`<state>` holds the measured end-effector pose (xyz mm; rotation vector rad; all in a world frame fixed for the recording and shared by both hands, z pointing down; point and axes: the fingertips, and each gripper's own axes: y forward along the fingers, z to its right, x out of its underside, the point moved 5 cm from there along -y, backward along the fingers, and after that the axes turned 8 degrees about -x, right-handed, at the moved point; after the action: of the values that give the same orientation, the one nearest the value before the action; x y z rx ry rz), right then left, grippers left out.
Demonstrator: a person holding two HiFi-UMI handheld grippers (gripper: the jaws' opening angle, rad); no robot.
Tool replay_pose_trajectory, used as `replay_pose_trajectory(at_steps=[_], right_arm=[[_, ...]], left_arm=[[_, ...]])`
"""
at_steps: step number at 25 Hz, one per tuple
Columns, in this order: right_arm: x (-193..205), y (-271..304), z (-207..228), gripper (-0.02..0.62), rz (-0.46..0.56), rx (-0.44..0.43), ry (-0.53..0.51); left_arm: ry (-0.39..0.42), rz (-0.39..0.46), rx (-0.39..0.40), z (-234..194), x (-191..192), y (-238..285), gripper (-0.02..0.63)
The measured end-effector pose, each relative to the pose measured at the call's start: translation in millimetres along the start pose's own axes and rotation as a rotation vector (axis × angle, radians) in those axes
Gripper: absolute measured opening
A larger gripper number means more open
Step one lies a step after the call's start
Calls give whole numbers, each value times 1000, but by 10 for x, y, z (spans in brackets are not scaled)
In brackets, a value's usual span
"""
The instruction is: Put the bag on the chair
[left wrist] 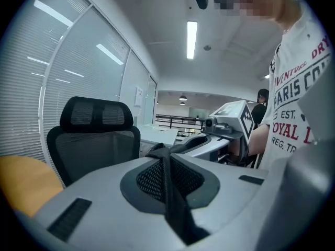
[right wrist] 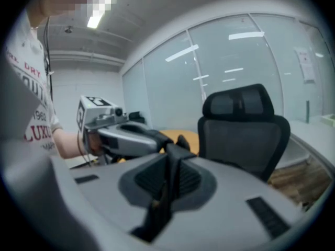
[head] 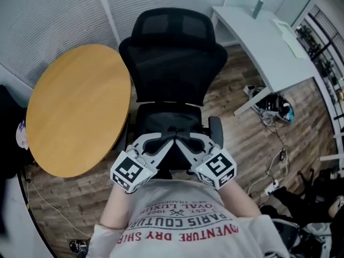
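Observation:
A black mesh office chair (head: 172, 63) stands straight ahead, its seat (head: 166, 120) just beyond my hands. My left gripper (head: 164, 142) and right gripper (head: 186, 142) meet tip to tip over the seat's near edge. Each is shut on a black strap of the bag. In the left gripper view the strap (left wrist: 175, 203) runs out of the shut left gripper (left wrist: 165, 156). The right gripper view shows the strap (right wrist: 159, 203) pinched in the right gripper (right wrist: 172, 156). A dark mass (head: 172, 157) below the tips may be the bag's body; it blends with the chair.
A round wooden table (head: 75, 106) stands close on the chair's left. A white desk (head: 269, 42) stands at the back right, with cables and gear (head: 274, 109) on the wood floor under it. Glass walls with blinds rise behind the chair.

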<state>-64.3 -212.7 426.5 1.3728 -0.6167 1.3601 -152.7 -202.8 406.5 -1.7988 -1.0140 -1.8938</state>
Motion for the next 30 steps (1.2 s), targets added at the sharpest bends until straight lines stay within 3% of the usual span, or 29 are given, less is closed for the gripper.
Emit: replay_pose_trajectory(at_steps=[9, 18, 24, 30], right_arm=[[-143, 509, 521, 44, -11, 74, 27], [-261, 994, 1034, 44, -40, 103, 75], [-181, 1085, 1468, 44, -72, 109, 121], [35, 1208, 1604, 46, -114, 118, 161]], left_arm=[[22, -10, 42, -750, -6, 360, 51], [-36, -13, 33, -1425, 49, 708, 51], [-74, -40, 40, -1615, 157, 1081, 51], [-80, -98, 56, -1693, 388, 1212, 51]])
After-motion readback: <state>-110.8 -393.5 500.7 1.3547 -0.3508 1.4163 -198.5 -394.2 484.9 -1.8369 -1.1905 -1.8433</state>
